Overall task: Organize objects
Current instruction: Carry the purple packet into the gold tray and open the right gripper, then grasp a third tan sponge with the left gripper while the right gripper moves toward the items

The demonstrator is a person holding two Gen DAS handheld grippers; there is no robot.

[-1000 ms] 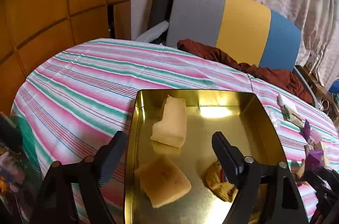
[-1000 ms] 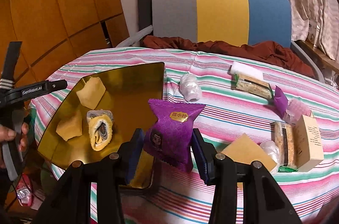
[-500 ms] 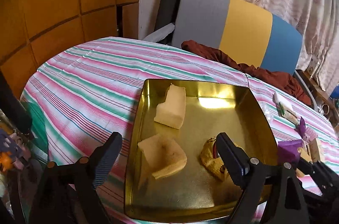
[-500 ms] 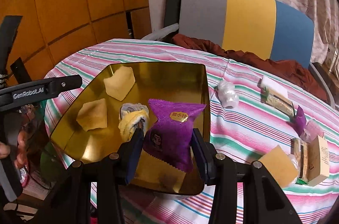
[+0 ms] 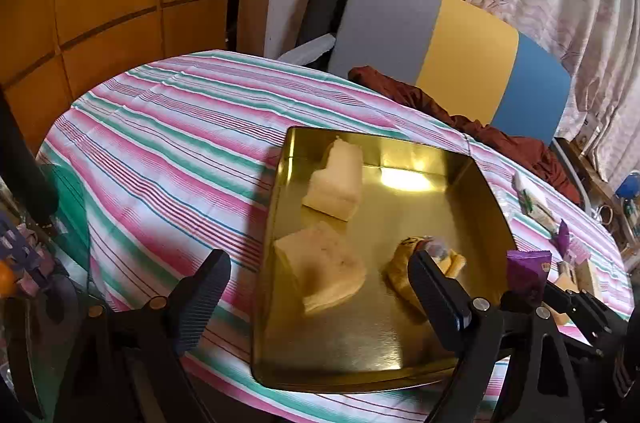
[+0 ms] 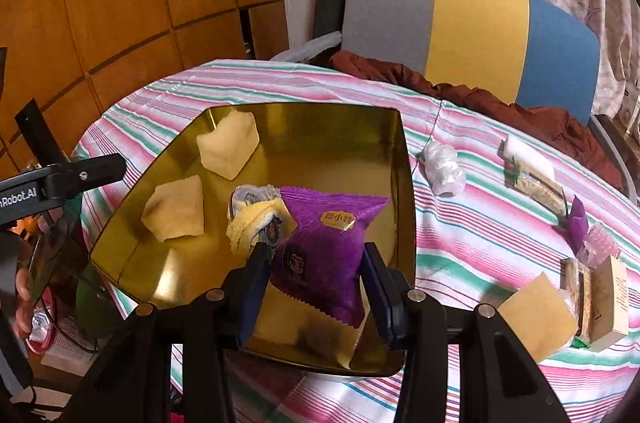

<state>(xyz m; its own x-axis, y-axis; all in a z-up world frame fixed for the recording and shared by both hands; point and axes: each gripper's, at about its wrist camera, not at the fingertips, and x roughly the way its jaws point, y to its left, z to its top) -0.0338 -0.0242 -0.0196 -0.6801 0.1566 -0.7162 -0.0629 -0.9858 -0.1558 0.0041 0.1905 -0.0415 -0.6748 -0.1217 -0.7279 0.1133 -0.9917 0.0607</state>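
Note:
A gold metal tray lies on the striped table. In it are two pale cake pieces and a wrapped roll; they show in the right wrist view too, as cake pieces and roll. My right gripper is shut on a purple snack packet and holds it over the tray's near right part. The packet also shows in the left wrist view. My left gripper is open and empty over the tray's near left edge.
On the striped tablecloth right of the tray lie a white wrapped ball, a long snack bar, a purple wrapper, a tan square and a small box. A chair with a brown cloth stands behind.
My right gripper has carried the purple packet leftward from beside the tray to above it. My left gripper has drawn back and a little left, so more of the tray shows.

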